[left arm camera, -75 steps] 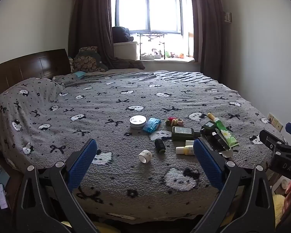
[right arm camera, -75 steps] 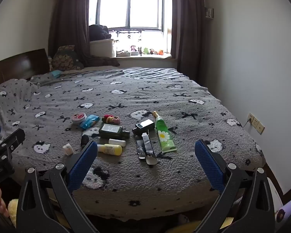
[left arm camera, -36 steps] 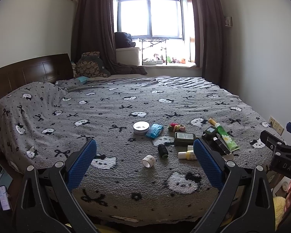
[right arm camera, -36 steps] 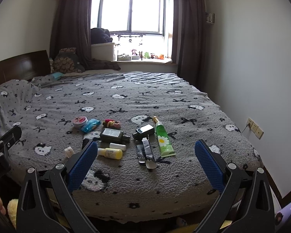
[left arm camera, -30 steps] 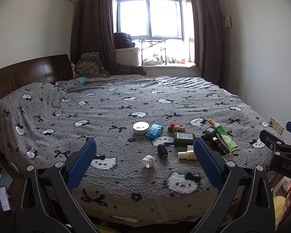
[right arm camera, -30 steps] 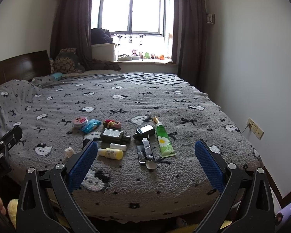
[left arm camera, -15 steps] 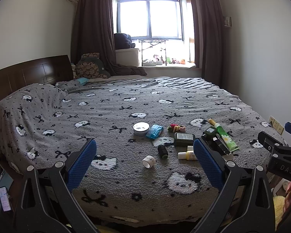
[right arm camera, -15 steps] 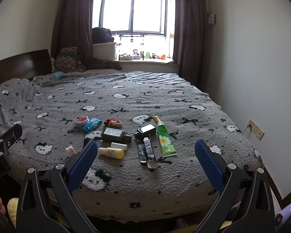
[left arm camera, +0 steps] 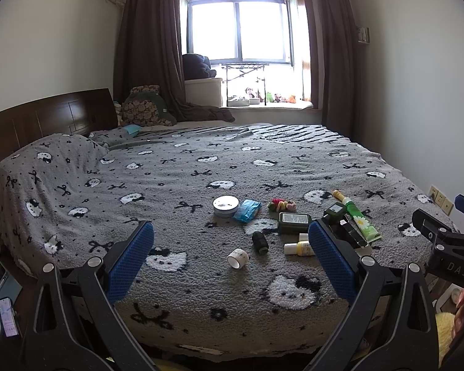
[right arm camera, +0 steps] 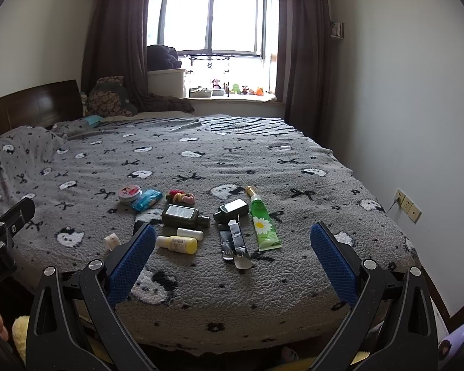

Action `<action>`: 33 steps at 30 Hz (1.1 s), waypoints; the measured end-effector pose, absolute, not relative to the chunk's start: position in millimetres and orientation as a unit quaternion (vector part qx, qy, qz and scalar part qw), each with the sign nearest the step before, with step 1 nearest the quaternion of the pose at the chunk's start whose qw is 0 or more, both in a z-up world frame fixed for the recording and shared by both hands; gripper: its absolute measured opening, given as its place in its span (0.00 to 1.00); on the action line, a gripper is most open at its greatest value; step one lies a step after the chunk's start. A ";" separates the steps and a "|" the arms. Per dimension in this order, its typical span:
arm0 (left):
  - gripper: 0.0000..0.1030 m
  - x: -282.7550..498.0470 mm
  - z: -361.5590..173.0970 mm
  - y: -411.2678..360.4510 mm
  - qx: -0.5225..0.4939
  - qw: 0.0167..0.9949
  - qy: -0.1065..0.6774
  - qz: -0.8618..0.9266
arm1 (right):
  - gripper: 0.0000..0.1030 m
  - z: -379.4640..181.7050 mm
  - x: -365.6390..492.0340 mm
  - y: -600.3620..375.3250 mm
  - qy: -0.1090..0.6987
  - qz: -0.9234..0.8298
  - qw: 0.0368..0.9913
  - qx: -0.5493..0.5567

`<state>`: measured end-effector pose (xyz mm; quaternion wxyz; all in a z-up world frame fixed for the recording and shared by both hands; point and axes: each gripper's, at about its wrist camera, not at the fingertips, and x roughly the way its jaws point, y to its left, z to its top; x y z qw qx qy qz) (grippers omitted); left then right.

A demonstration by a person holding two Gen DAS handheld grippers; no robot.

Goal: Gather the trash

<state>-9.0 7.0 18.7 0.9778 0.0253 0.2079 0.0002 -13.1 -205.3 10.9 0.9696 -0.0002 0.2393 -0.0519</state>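
Small items lie in a cluster on the grey patterned bedspread (left arm camera: pixel 176 167): a round tin (left arm camera: pixel 225 205), a blue packet (left arm camera: pixel 246 211), a dark green bottle (right arm camera: pixel 182 215), a yellow bottle (right arm camera: pixel 178 244), a green tube (right arm camera: pixel 263 225), a tape roll (left arm camera: pixel 237 258), a black spool (left arm camera: pixel 259 241) and dark sachets (right arm camera: pixel 233 241). My left gripper (left arm camera: pixel 229 256) is open and empty, held back from the bed's near edge. My right gripper (right arm camera: pixel 232 255) is open and empty, also short of the cluster.
A wooden headboard (left arm camera: pixel 46 117) is at the left, a window sill with toys (left arm camera: pixel 263 99) is at the far end, and a white wall with a socket (right arm camera: pixel 408 205) runs along the right. A phone (left arm camera: pixel 6 315) lies low at the left.
Both grippers have drifted slightly back and up from the bed, so the cluster of items sits a little lower and farther. Nothing was grasped.
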 end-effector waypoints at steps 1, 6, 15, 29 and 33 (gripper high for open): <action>0.92 -8.5 18.8 7.3 0.025 0.978 0.208 0.001 | 0.97 11.3 -13.2 -205.8 0.239 -0.052 0.970 0.000; 0.92 -8.5 18.3 8.5 0.027 0.977 0.210 0.002 | 0.97 11.5 -13.3 -206.6 0.240 -0.053 0.969 0.001; 0.92 2.7 15.2 17.2 0.024 0.976 0.217 0.019 | 0.97 10.6 -7.8 -216.1 0.238 -0.059 0.969 0.010; 0.92 41.6 -43.4 21.6 0.036 0.963 0.269 0.002 | 0.97 -38.7 25.9 -234.0 0.259 -0.074 0.963 -0.005; 0.92 55.9 -68.3 25.4 0.043 0.953 0.300 -0.008 | 0.97 -59.6 43.0 -233.5 0.291 -0.051 0.955 -0.008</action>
